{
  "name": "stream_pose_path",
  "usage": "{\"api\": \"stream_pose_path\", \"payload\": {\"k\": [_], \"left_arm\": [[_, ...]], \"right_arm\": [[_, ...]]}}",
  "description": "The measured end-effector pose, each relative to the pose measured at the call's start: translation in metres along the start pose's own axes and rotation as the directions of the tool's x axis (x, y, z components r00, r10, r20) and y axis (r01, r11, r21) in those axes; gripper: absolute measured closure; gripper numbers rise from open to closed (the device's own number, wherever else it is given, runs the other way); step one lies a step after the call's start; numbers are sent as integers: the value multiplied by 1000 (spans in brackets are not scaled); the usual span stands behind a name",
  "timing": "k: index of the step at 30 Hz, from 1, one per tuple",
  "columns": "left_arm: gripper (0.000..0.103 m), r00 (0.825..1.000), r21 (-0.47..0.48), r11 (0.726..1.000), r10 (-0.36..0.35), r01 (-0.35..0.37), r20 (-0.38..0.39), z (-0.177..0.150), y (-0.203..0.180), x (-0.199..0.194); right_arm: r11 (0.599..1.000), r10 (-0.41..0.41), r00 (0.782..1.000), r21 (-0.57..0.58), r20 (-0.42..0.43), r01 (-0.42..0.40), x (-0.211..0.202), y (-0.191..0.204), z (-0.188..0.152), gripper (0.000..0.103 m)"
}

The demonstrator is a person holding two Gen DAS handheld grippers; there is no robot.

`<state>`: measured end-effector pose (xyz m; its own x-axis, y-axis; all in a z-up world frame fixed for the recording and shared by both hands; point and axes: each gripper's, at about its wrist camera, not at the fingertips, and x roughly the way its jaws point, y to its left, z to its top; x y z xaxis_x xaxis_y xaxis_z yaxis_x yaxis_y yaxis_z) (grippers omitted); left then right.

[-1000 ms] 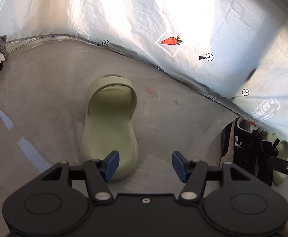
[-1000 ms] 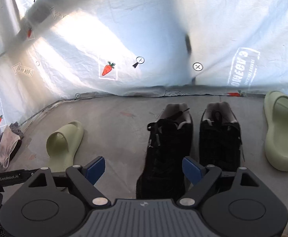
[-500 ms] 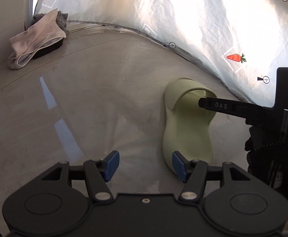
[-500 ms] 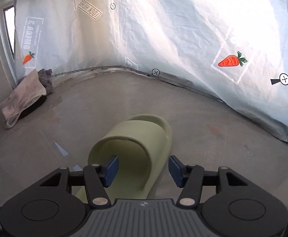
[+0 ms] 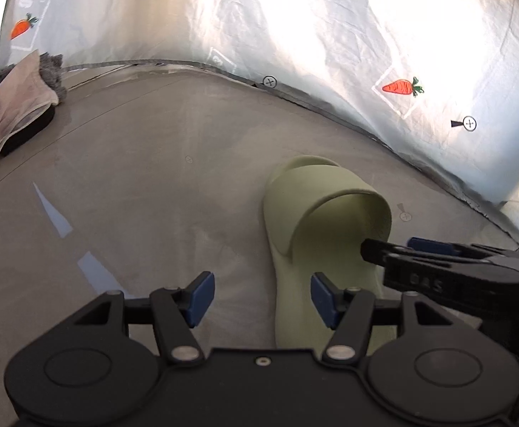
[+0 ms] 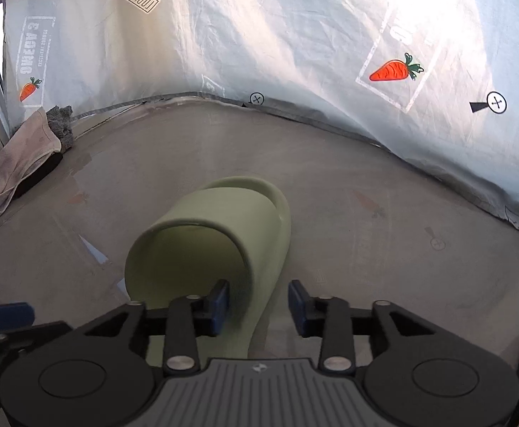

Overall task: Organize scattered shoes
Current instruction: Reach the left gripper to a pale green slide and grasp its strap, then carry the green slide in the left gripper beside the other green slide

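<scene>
**Green slide between the right gripper's jaws**

The green slide [image 6: 223,227] lies on the grey floor [image 6: 366,185]. The backdrop sheet [image 6: 259,35] reads "OMEGA 3" and "LOOK HERE", mirrored, beside printed carrots.

The left gripper [image 5: 259,300] has its jaws spread over bare floor, the slide just beyond its right pad.

The right gripper [image 6: 258,306] has its jaws opening: one pad inside the strap, the other outside, neither visibly pressing.

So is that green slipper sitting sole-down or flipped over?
Sole-down. The green slipper lies flat on the floor, strap arched on top, its foot opening facing the right gripper, whose jaws are opening around the strap's edge.
</scene>
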<state>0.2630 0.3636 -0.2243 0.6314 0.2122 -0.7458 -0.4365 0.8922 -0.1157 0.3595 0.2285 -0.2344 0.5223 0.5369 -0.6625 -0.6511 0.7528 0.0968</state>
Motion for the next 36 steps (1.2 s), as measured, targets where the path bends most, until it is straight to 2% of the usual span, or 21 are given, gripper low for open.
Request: {"api": "stream_pose_path", "payload": {"k": [2,5,6,7,9,10,13,15,17,19,22,24,27,29,31,33,36], "left_arm": [[42,1000,48,999,10,-10,-8,7,-12,23],[40,1000,54,999,7,-8,8,18,-21,46],[52,1000,50,999,4,-5,12,22,-23,50],[70,1000,37,999,5,-6,17,26,-24,54],[84,999,8,999,36,-36,30,34,-27,55],[86,998,3,999,43,-43,35,36,-28,52],[87,995,-9,998,64,-64,74,43,-33,32],[87,990,-15,999,35,-33,140,51,-36,-3],[86,977,-9,1000,-1,2,212,59,-40,-42],[87,958,35,999,-40,31,284,64,-54,-82],[87,931,85,989,-141,119,338,65,-79,-128],[87,911,117,972,-231,202,342,63,-106,-155],[86,896,182,948,-309,263,318,50,-159,-175],[86,900,221,935,-332,276,282,31,-211,-184],[86,907,228,927,-350,298,236,12,-254,-185],[86,911,237,916,-368,322,186,-8,-298,-184],[86,929,252,925,-332,286,164,-37,-363,-175]], "right_arm": [[1000,-1,1000,16,20,0,-17,-11,-8,43],[998,2,999,63,36,-4,-45,-28,-19,43],[996,2,999,86,44,-5,-56,-35,-24,43],[994,-2,999,108,52,-4,-67,-40,-28,43],[989,-11,998,149,67,1,-86,-51,-36,43],[985,-18,997,172,72,5,-97,-56,-41,43],[970,-54,994,242,93,30,-131,-72,-60,43],[956,-75,992,289,103,43,-154,-84,-74,43],[933,-105,987,355,122,56,-185,-98,-88,43],[904,-171,975,417,142,98,-218,-112,-101,43],[851,-282,942,501,179,160,-262,-131,-119,43],[798,-364,908,572,209,188,-297,-144,-135,43],[719,-480,841,661,250,214,-352,-162,-166,43],[674,-546,795,703,266,228,-390,-173,-191,43],[629,-583,768,746,266,219,-419,-188,-216,43],[594,-607,752,776,258,213,-443,-201,-238,43],[569,-624,741,794,247,214,-480,-222,-272,43]]}}
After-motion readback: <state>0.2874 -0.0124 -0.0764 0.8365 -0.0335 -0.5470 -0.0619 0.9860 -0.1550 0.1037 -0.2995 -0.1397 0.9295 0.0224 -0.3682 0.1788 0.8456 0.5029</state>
